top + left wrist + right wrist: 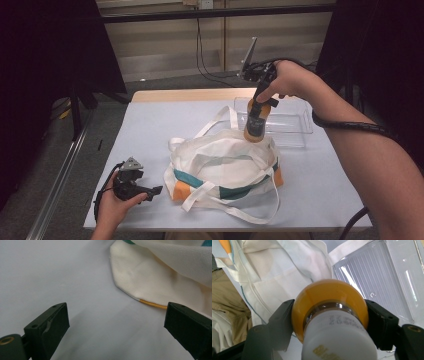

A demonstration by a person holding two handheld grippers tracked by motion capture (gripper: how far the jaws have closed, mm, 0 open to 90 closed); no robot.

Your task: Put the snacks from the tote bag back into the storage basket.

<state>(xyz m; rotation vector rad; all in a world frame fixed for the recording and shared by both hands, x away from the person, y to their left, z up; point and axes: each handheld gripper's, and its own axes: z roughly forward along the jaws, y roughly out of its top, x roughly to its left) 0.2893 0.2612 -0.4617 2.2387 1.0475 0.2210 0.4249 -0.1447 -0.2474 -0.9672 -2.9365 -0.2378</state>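
The tote bag (225,167) lies slumped in the middle of the bench (330,175), its mouth open upward, white straps trailing toward me and toward the clear plastic tray (295,125) just behind it. I judge the work in hand to be packing the orange bottle (256,125) into that bag. From the high view I read the bottle as hanging over the bag's far rim, between the tray and the opening, long axis close to upright with the cap end up in my right gripper (258,107) and the rounded base pointing down. So the bag's opening lies below the bottle and slightly toward me, and the right hand is by far the nearer one. In the right gripper view the jaws are clamped on either side of the bottle (329,305) just under its white cap (338,337), with bag cloth (287,272) beneath. My left gripper (150,191) rests low at the near left of the bench, just beside the bag's corner (140,280), jaws spread wide and holding nothing.
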